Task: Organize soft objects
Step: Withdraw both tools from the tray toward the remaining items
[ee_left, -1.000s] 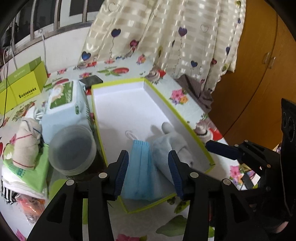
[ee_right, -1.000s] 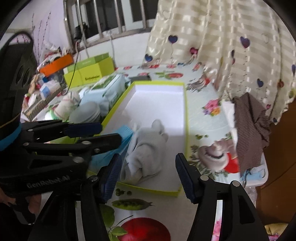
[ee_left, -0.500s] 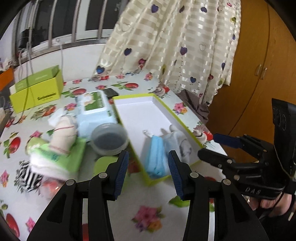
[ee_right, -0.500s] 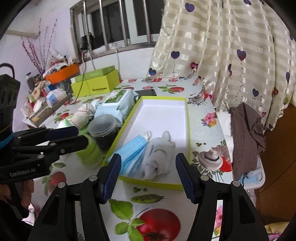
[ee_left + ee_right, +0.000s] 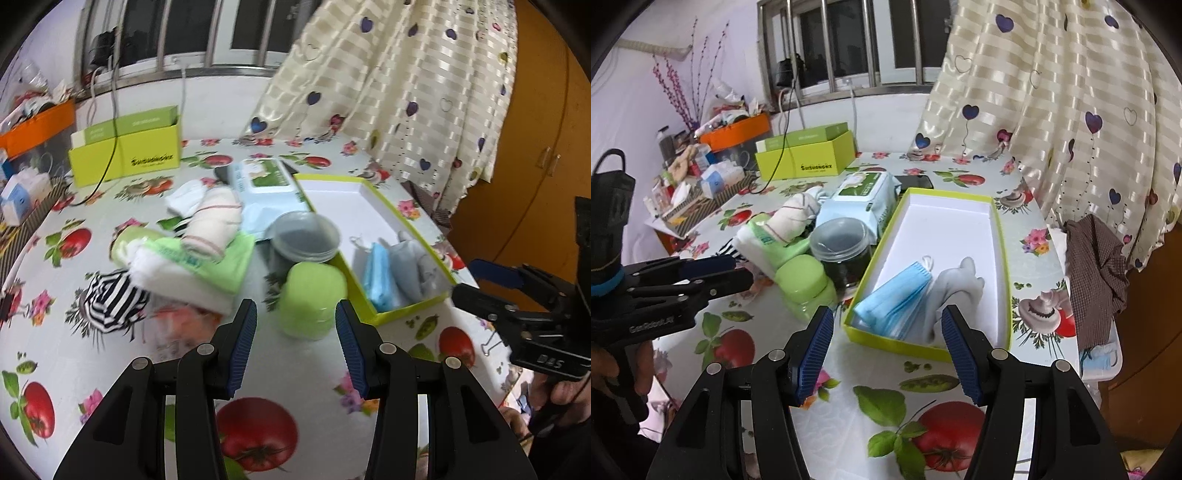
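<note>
A lime-edged white box holds a blue face mask and a grey cloth at its near end. Left of it lie a rolled white cloth, a green-and-white folded towel and a striped black-and-white cloth. My left gripper is open and empty, above the table in front of a green jar. My right gripper is open and empty, just short of the box's near edge.
A wet-wipes pack, a dark lidded jar and the green jar crowd the box's left side. A lime carton stands at the back. A brown checked cloth hangs off the table's right edge.
Both grippers have drawn back from the box and risen. The left one, earlier over the mask inside the box, has swung left toward the pile. The mask and grey cloth stay in the box.
</note>
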`<state>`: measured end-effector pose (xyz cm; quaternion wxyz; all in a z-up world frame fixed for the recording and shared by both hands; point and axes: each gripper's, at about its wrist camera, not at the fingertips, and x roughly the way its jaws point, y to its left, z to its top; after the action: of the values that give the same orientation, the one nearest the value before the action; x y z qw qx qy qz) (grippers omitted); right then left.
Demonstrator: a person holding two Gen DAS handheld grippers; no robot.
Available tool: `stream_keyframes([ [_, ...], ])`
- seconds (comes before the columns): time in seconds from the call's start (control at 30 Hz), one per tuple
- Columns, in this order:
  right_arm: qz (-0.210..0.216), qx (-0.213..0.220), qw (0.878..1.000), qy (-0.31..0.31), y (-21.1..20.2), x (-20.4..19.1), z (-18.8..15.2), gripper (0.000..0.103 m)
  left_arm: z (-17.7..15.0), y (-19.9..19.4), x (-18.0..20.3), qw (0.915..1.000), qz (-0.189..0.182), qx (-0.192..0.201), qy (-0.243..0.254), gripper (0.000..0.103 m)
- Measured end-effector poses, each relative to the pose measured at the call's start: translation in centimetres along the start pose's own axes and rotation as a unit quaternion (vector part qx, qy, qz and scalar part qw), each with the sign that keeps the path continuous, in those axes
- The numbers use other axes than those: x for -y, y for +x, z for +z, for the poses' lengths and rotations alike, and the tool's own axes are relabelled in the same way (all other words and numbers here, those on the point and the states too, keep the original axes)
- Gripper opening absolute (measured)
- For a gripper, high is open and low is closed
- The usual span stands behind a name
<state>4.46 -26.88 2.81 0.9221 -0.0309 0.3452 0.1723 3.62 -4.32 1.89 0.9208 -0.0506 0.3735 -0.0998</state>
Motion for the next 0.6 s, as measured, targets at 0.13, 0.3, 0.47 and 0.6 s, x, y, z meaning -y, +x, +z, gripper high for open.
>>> stream_keyframes([
  [0.13,-0.004,-0.006,1.0,-0.005,0.1,-0.6,0.0,0.061,-0.5,1.2,-1.2,0.9998,0.015,-0.008,-0.005,0.046],
  [0.3,-0.003,-0.019,1.0,-0.01,1.2,-0.9,0.1,0.061,-0.8,3.5,-2.3,0.9988,0.038,-0.029,-0.016,0.046],
  [0.47,0.006,-0.026,1.0,-0.01,2.8,-0.9,0.5,0.061,-0.9,6.3,-2.7,0.9976,0.043,-0.052,-0.016,0.046],
  [0.6,0.012,-0.034,0.999,-0.012,3.6,-0.8,0.4,0.061,-0.9,7.1,-2.6,0.9974,0.038,-0.059,-0.017,0.046],
])
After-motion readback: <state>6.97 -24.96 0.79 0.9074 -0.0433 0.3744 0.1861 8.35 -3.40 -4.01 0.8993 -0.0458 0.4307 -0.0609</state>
